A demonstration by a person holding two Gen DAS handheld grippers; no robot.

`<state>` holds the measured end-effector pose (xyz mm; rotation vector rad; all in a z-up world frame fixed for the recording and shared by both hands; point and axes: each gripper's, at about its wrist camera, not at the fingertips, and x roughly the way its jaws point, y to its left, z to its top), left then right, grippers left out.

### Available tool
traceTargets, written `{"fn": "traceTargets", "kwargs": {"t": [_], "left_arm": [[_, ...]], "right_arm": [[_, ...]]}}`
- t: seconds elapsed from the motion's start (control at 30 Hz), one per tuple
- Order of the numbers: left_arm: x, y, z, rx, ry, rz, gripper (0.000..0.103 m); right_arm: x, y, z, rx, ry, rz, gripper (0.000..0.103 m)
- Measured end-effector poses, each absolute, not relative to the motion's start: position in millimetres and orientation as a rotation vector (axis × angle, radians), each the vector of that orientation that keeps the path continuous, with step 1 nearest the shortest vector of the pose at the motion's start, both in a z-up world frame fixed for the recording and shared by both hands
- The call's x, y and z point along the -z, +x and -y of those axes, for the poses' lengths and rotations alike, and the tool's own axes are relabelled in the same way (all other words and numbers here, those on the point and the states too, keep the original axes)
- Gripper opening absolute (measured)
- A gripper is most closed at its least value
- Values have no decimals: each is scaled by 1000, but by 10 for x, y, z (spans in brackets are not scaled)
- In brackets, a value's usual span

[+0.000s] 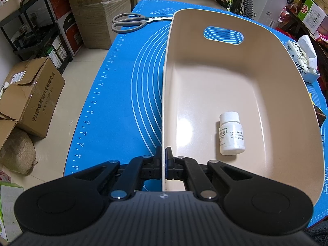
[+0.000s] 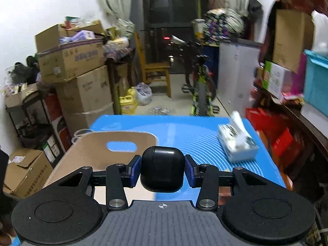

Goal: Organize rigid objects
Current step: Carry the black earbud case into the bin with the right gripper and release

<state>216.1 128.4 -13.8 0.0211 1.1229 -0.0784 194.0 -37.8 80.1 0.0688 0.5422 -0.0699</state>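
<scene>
Between the right hand-held gripper (image 2: 163,171) pads sits the black case (image 2: 162,169), clamped.

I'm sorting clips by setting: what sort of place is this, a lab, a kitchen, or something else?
Most likely a room in a home, used partly for storage. Stacked cardboard boxes line one wall, a bicycle is parked indoors near a wooden chair, and the work table is covered with a blue baking mat.

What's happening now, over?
Left gripper clamped on bin wall. Right gripper holds black case. Bottle inside bin. Nothing blocking.
</scene>
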Motion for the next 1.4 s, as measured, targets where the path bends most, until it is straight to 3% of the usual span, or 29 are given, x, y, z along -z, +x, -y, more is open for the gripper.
{"fn": "traceTargets", "kwargs": {"t": [0.6,1.07,1.23,1.4], "left_arm": [[139,2161,-1259,77,26,-1123,4],[141,2166,-1266,80,28,-1124,4],[142,2166,-1268,80,29,-1124,4],[141,2168,-1272,81,32,-1124,4]], "right_arm": [[-371,2580,-381,-85,-66,-691,50],[117,2779,-634,-155,-143,-981,50],[-6,2734,-500,-149,-100,-942,67],[-228,2647,-280,-137,-60,-885,71]]}}
